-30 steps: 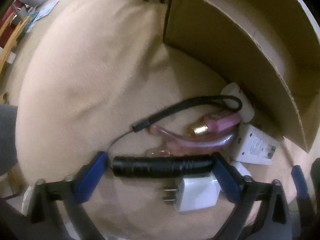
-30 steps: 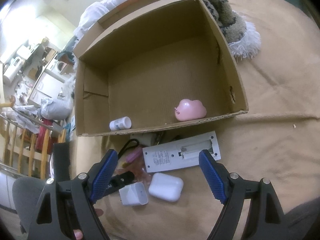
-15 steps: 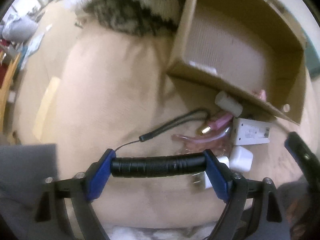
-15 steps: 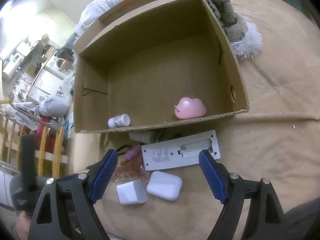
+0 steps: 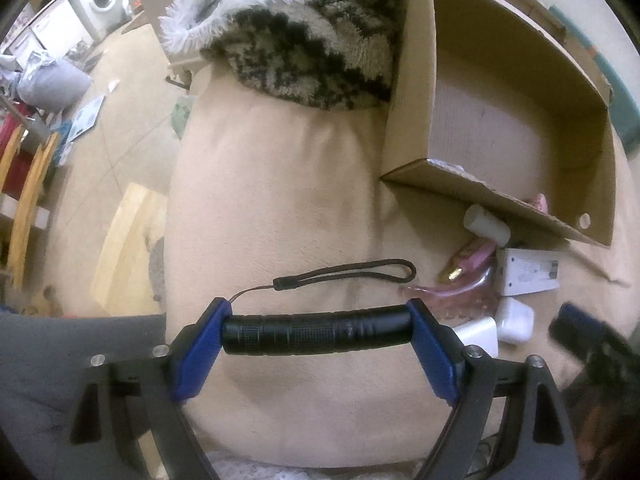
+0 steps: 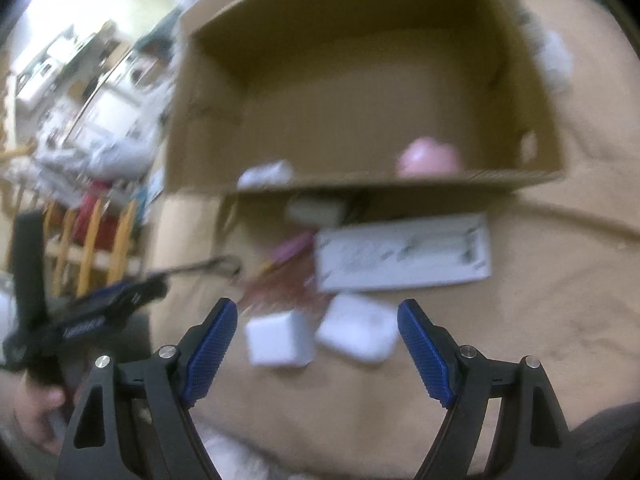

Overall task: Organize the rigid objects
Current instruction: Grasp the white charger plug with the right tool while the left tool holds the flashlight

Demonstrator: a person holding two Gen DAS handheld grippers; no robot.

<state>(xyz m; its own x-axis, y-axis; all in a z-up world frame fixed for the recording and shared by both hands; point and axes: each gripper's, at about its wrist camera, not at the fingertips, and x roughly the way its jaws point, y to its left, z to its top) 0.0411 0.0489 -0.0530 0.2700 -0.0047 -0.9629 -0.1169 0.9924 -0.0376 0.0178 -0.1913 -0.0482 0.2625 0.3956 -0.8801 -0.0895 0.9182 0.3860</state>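
My left gripper (image 5: 318, 332) is shut on a black flashlight (image 5: 316, 330), clamped end to end between the blue pads above the beige cushion (image 5: 280, 184). Its wrist strap (image 5: 352, 272) trails off the left end. The open cardboard box (image 6: 360, 92) holds a pink toy (image 6: 428, 158) and a small white bottle (image 6: 266, 174). In front of the box lie a white remote (image 6: 404, 258), a pink item (image 6: 288, 248), a white charger cube (image 6: 278, 340) and a white earbud case (image 6: 358, 332). My right gripper (image 6: 318, 320) hangs open just above the cube and the case, touching neither.
A fuzzy black-and-white throw (image 5: 304, 48) lies beside the box's left wall (image 5: 412, 92). The cushion drops off to the floor (image 5: 132, 128) at left, where wooden rails (image 5: 24, 184) stand. A person's grey-clad leg (image 5: 60, 360) is at lower left.
My left gripper has lifted the flashlight off the cushion and carried it up and left, away from the pile. My right gripper has moved closer over the charger cube and earbud case; its view is blurred.
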